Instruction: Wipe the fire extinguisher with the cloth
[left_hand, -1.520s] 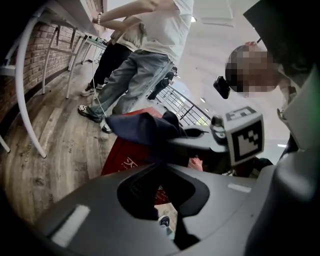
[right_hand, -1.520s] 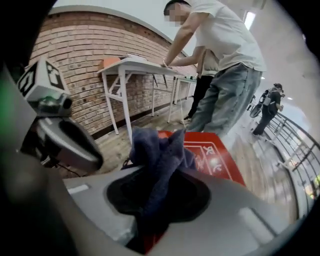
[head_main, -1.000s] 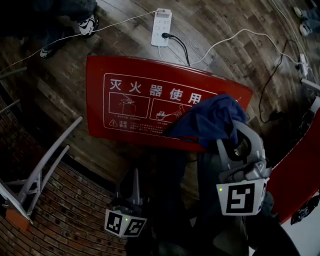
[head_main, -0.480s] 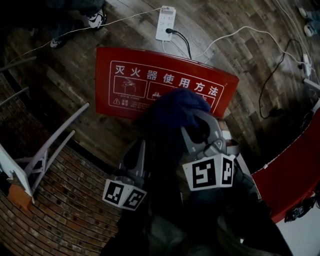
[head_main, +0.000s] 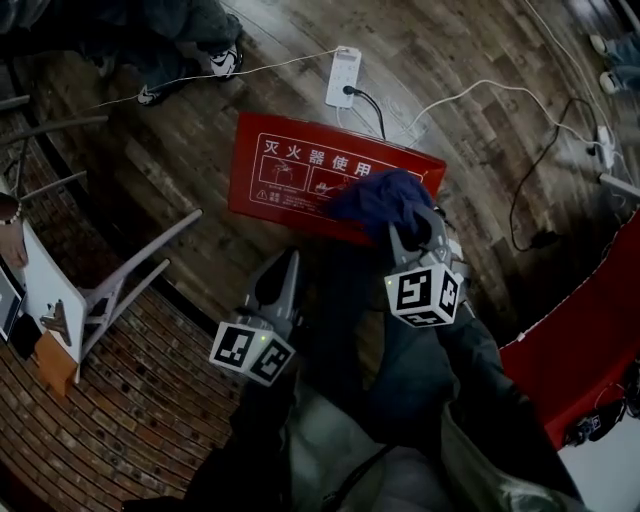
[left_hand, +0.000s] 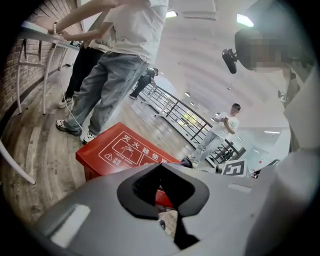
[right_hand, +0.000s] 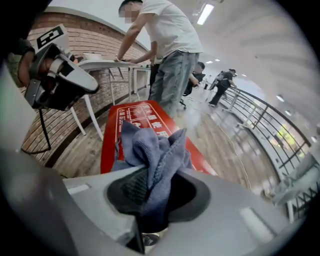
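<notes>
A red fire-extinguisher box (head_main: 300, 185) with white print on its lid stands on the wooden floor. My right gripper (head_main: 415, 225) is shut on a bunched blue cloth (head_main: 385, 198), which hangs over the right end of the lid. In the right gripper view the cloth (right_hand: 152, 155) bulges out of the right gripper (right_hand: 155, 175) above the box (right_hand: 132, 117). My left gripper (head_main: 290, 258) is shut and empty, just short of the box's near edge. In its own view the left gripper (left_hand: 160, 166) points at the box (left_hand: 122, 150). No extinguisher itself shows.
A white power strip (head_main: 343, 77) and cables lie beyond the box. Metal chair legs (head_main: 130, 275) and a curved brick wall (head_main: 120, 400) stand at the left. A red panel (head_main: 580, 340) is at the right. A person in jeans (left_hand: 107, 75) stands by a table.
The box now looks smaller and farther off in the head view. My left gripper has risen toward its near edge. The right gripper still holds the cloth over the lid's right part.
</notes>
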